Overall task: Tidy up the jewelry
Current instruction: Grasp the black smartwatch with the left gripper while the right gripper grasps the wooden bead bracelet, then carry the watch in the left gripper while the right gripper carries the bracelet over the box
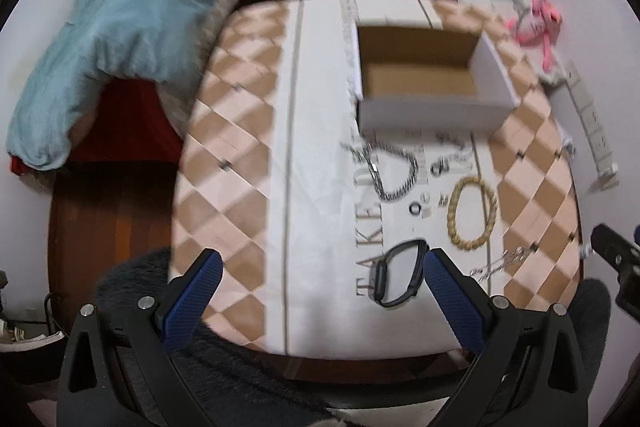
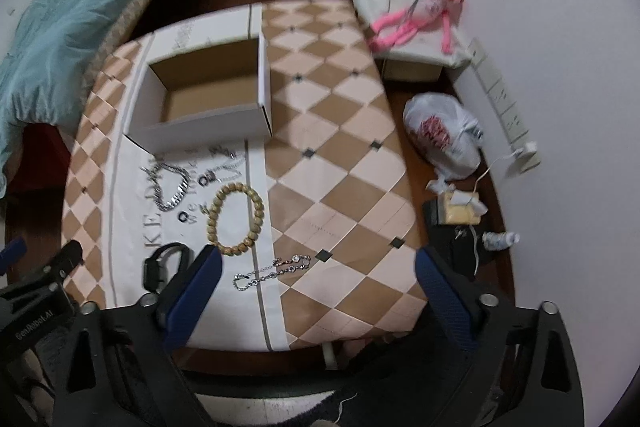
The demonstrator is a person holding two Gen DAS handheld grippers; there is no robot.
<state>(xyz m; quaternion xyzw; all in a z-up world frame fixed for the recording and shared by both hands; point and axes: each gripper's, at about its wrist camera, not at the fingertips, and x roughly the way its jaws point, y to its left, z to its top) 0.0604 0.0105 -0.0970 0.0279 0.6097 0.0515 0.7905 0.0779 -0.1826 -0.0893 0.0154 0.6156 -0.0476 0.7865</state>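
Note:
An open white cardboard box [image 1: 424,107] [image 2: 200,127] stands on a white printed sheet on the table. In front of it lie a silver chain bracelet [image 1: 394,175] [image 2: 172,187], a wooden bead bracelet [image 1: 472,213] [image 2: 236,217], small dark rings [image 1: 416,209] [image 2: 184,217], a thin silver chain [image 2: 272,271] [image 1: 496,265] and a black smartwatch [image 1: 396,277] [image 2: 164,263]. My left gripper [image 1: 322,279] is open and empty, its right finger beside the watch. My right gripper [image 2: 316,277] is open and empty above the thin chain.
The table [image 2: 340,167] has a checkered brown and pink cover. A blue blanket [image 1: 132,19] hangs at the left. A pink plush toy [image 2: 416,15], a plastic bag [image 2: 440,135] and a power strip [image 2: 504,99] lie at the right by the wall.

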